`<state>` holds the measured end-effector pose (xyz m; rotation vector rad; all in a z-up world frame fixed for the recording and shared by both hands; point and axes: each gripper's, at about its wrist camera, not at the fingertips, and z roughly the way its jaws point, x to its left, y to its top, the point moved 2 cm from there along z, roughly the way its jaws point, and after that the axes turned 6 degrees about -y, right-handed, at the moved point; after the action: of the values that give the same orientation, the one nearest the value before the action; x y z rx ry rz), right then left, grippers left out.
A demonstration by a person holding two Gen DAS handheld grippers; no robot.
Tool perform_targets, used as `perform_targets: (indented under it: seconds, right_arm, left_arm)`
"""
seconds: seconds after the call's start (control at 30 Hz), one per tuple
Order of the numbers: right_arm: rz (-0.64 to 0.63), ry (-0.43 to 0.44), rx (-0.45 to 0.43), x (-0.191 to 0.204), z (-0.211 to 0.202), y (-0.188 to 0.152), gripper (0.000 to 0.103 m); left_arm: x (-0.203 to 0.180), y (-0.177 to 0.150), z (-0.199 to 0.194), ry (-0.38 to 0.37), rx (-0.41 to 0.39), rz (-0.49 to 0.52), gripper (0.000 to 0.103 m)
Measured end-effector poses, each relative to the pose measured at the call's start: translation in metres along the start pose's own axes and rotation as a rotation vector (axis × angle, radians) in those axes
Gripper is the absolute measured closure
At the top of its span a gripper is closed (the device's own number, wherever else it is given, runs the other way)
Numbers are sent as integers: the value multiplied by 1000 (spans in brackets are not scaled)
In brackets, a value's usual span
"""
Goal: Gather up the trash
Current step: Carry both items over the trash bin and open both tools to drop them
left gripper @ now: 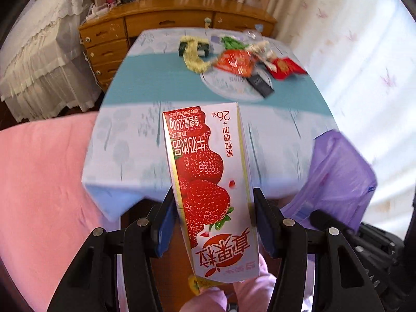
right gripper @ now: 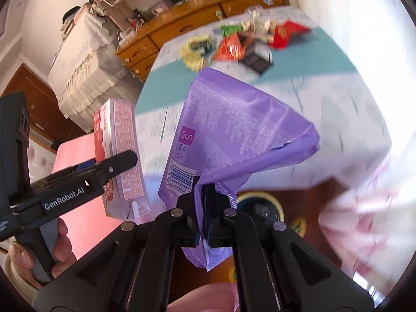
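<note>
My left gripper (left gripper: 213, 208) is shut on a strawberry milk carton (left gripper: 208, 176), held in the air in front of the table's near edge; the carton also shows in the right wrist view (right gripper: 122, 153) with the left gripper (right gripper: 114, 166) clamped on it. My right gripper (right gripper: 204, 200) is shut on a purple plastic package (right gripper: 234, 130), seen at the right of the left wrist view (left gripper: 335, 176). More trash lies at the table's far side: an orange wrapper (left gripper: 234, 63), a red packet (left gripper: 284, 67), a black packet (left gripper: 261, 84) and a yellow-white strip (left gripper: 193, 57).
The table (left gripper: 156, 83) has a blue and white cloth. A wooden dresser (left gripper: 166, 23) stands behind it, a white-draped bed (left gripper: 39, 59) at the left, a curtain (left gripper: 364, 39) at the right. A pink surface (left gripper: 41, 182) is near left. A dark bin with a yellow rim (right gripper: 260, 205) sits on the floor below.
</note>
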<state>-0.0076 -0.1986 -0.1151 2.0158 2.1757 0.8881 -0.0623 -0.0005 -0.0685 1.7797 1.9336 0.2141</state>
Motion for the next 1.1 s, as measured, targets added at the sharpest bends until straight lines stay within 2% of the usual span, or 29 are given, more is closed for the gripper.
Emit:
perform_targets:
  seconds: [0.13, 0.37, 0.57, 0.73, 0.87, 0.9, 0.97, 1.0, 1.03, 1.1]
  right_arm:
    - [17, -29, 76, 2, 5, -60, 102]
    - [41, -100, 185, -29, 28, -130, 102]
    - [60, -161, 282, -82, 87, -176, 102]
    - [68, -179, 345, -127, 153, -208, 102]
    - [53, -185, 376, -151, 200, -220, 102]
    - [44, -186, 382, -156, 211, -223, 102]
    - [28, -179, 388, -162, 231, -225, 102]
    - [16, -180, 391, -165, 241, -226, 102]
    - [2, -177, 395, -168, 252, -227, 102]
    - [-17, -177, 399, -169, 266, -229, 102]
  left_arm:
    - [-1, -48, 12, -44, 47, 11, 47]
    - [-11, -114, 66, -90, 133, 1, 47]
    - [-10, -153, 161, -99, 200, -21, 47]
    - [7, -179, 248, -63, 239, -39, 46]
    - [21, -194, 305, -42, 287, -56, 46]
    - [27, -199, 321, -31, 291, -58, 44]
    - [36, -206, 341, -19, 299, -68, 33]
    - [43, -211, 347, -16, 298, -78, 20]
    - [48, -213, 353, -13, 301, -90, 12]
    - [63, -220, 364, -9, 313, -124, 12]
